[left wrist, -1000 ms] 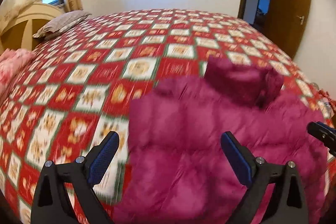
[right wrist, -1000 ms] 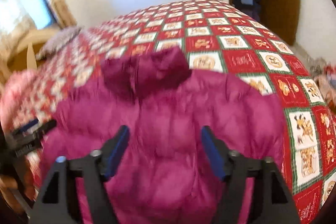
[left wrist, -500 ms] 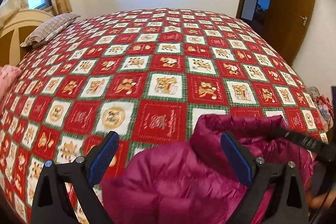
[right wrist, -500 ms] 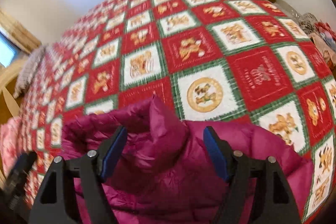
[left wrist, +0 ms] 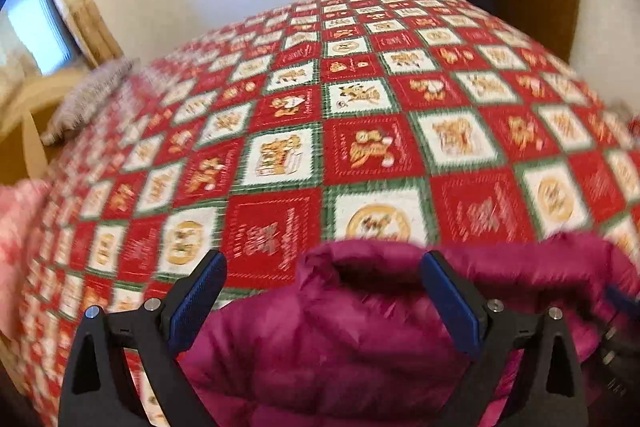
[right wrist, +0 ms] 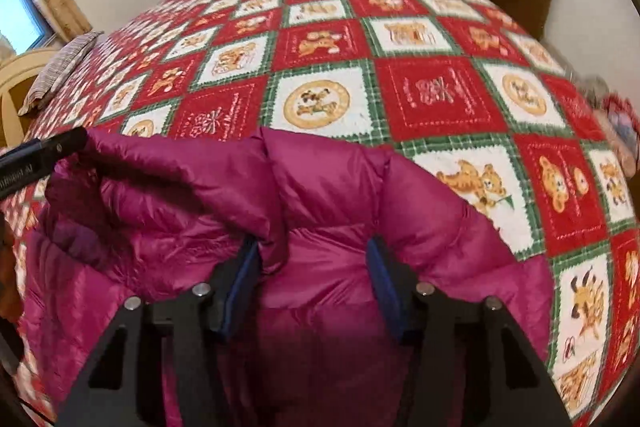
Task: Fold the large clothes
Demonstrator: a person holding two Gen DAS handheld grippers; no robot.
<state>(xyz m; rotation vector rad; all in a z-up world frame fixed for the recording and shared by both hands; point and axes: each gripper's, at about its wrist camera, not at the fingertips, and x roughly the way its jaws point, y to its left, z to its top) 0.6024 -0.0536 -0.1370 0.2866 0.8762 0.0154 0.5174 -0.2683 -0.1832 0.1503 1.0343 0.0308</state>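
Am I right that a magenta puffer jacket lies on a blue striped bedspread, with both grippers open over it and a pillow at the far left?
Not quite: the bedspread is a red, white and green patchwork of bear squares, not blue striped, as the right wrist view shows. The rest holds: the magenta puffer jacket lies on it, the left gripper and right gripper are open, and the pillow sits far left.

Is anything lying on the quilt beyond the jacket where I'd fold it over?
Nothing visible does. The red-and-white patchwork quilt beyond the magenta puffer jacket is bare; the striped pillow sits far off at the headboard.
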